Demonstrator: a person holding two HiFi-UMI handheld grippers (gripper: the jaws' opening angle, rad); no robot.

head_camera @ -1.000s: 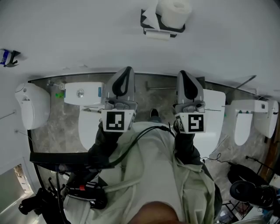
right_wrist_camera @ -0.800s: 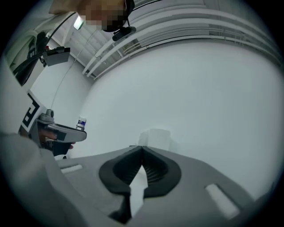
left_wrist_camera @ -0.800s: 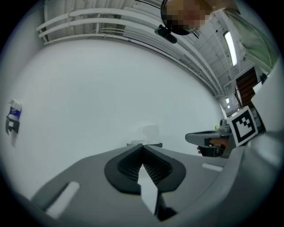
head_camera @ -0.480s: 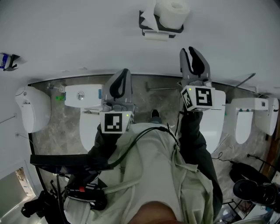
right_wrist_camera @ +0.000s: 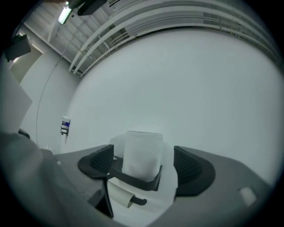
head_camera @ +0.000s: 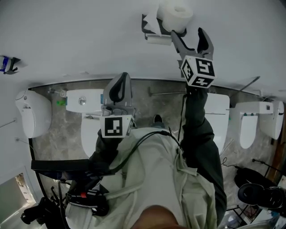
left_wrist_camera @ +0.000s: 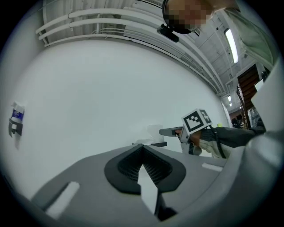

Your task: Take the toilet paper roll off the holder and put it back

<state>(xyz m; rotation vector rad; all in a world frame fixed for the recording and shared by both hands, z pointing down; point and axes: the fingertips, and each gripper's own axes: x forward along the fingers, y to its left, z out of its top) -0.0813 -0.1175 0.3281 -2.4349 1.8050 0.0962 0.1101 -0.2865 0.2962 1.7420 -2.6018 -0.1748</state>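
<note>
The white toilet paper roll point(head_camera: 175, 13) stands upright in a black holder point(head_camera: 149, 24) on the white wall. My right gripper point(head_camera: 192, 39) is raised just below and to the right of it, and its jaws are opening. In the right gripper view the roll point(right_wrist_camera: 142, 153) shows in the gap of that gripper point(right_wrist_camera: 144, 165), a little beyond the tips and untouched, above the holder's rim point(right_wrist_camera: 133, 181). My left gripper point(head_camera: 118, 89) hangs lower at the left, shut and empty point(left_wrist_camera: 144, 166). From it I see the right gripper point(left_wrist_camera: 173, 131) reaching toward the roll point(left_wrist_camera: 153, 133).
A second roll on a bar point(right_wrist_camera: 120, 195) hangs under the holder. Below are two white toilets point(head_camera: 89, 120) point(head_camera: 219, 118) and a wall unit point(head_camera: 31, 109). A small blue-and-white item point(head_camera: 6, 60) is fixed to the wall at the left. Black gear point(head_camera: 254, 192) lies on the floor.
My right gripper rose from waist height up to the holder and its jaws went from shut to wide apart. The left gripper stayed about where it was.
</note>
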